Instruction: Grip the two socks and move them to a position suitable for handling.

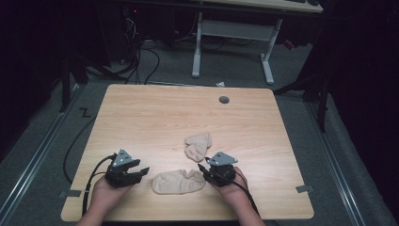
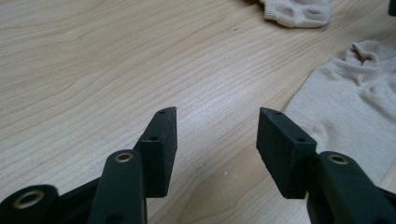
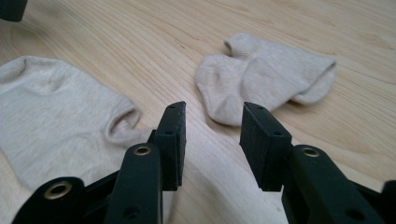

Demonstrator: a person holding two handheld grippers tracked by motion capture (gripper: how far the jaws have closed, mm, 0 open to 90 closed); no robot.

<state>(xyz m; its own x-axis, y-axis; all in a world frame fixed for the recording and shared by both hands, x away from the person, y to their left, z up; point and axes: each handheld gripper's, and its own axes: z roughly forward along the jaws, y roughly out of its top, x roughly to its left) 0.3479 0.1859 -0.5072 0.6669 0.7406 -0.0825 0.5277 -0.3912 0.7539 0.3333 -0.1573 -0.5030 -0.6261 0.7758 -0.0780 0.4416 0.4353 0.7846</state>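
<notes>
While two beige knit socks lie on the pale wood-grain counter (image 1: 141,113), the flat sock (image 1: 178,181) sits at lower centre between the left gripper (image 1: 141,170) and right gripper (image 1: 203,168), both with jaws apart and empty; the crumpled sock (image 1: 197,145) rests just above.

Two beige socks (image 1: 178,182) (image 1: 197,145), two tongs (image 1: 145,170) (image 1: 202,168), one table (image 1: 155,113).
</notes>
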